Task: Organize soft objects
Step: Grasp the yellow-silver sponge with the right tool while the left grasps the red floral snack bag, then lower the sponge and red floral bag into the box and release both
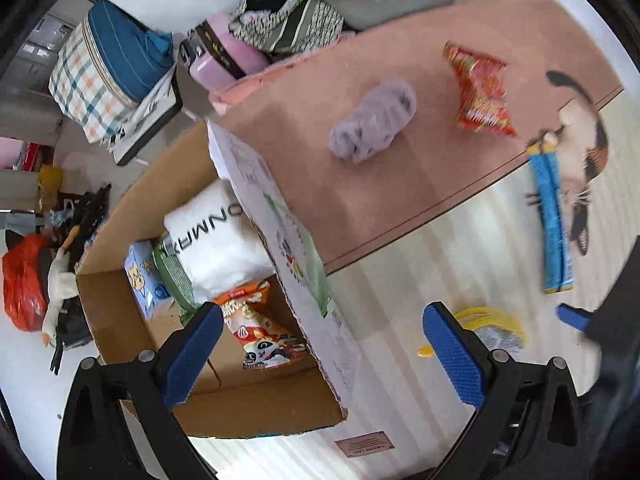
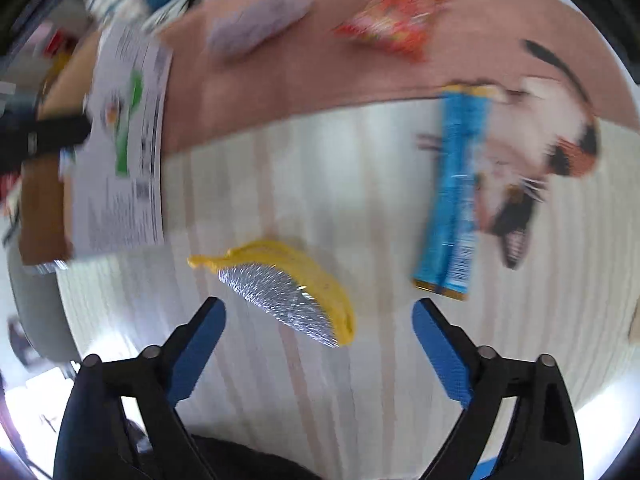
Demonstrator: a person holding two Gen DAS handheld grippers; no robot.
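Observation:
A cardboard box (image 1: 120,224) stands open on the floor mat, holding a white towel (image 1: 224,240), a snack bag (image 1: 260,328) and other packs. My left gripper (image 1: 322,344) is open and empty, above the box's near right corner. On the mat lie a lilac fluffy item (image 1: 372,124), a red snack bag (image 1: 480,92), a long blue packet (image 1: 550,220) and a yellow and silver pouch (image 2: 292,292). My right gripper (image 2: 318,344) is open and empty, just short of the yellow pouch. The box flap (image 2: 124,140) shows at the left of the right wrist view.
The mat (image 1: 400,208) has a pink part and a striped cream part with a cat picture (image 1: 580,152). Beyond the mat lie a plaid bag (image 1: 100,76), a pink case (image 1: 224,56), clothes (image 1: 288,20) and a red plastic bag (image 1: 22,280).

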